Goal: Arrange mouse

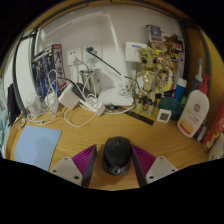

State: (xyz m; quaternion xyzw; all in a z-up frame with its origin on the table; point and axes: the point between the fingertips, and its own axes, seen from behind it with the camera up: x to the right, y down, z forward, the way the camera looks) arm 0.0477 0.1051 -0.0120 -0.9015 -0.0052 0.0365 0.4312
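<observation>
Now my gripper [117, 163] is spread wide over the wooden counter [90, 132], the black mouse [117, 153] resting between the purple pads [86, 160], gaps showing either side, not grasped.

One dark oval computer mouse [117, 153], one pale blue flat sheet [37, 145], one white plastic bottle [193, 113], perhaps one wooden robot figure [149, 75].
</observation>
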